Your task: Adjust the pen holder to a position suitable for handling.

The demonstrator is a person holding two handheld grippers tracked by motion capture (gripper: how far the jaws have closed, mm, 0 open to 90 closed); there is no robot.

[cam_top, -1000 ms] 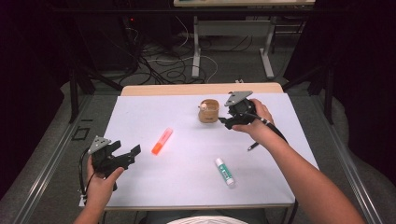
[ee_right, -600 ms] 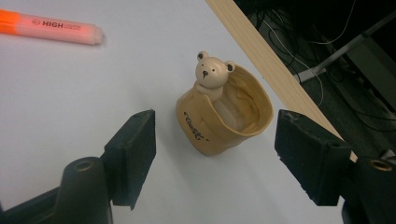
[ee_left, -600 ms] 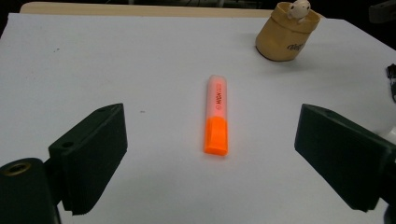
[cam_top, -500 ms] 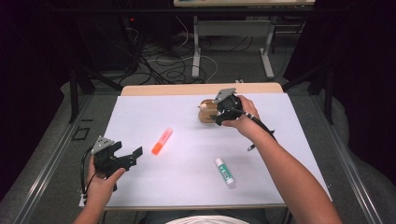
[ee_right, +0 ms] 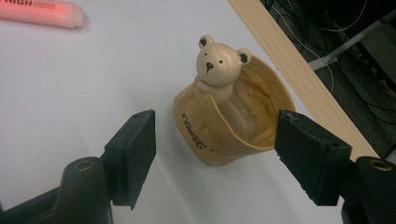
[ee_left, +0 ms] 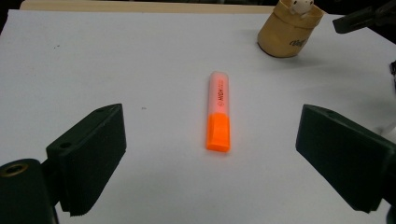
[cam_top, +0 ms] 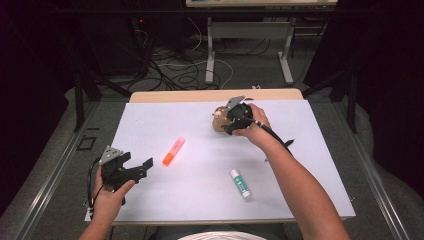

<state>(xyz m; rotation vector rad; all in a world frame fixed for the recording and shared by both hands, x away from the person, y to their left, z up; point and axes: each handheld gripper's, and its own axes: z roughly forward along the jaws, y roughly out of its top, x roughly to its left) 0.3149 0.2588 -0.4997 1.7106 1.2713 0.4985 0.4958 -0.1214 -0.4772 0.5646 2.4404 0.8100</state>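
Near edge: left gripper [cam_top: 131, 170] rests low over the white table sheet [cam_top: 165, 200], jaws spread wide with nothing between them, aimed at the orange highlighter [ee_left: 218, 111] lying flat ahead. Glue stick [cam_top: 240, 184] lies mid-sheet, apart from both.

Far side: right gripper [ee_right: 215, 154] is at the tan bear-figure pot [ee_right: 231, 126], which stands upright near the sheet's far edge, just short of the wooden table strip [ee_right: 299, 74]. Jaws partly open, straddling the pot, pads not touching.

Judgement: grasp step. Centre the pot between the pads, drop below the flared rim, close on the body, avoid the bear head.
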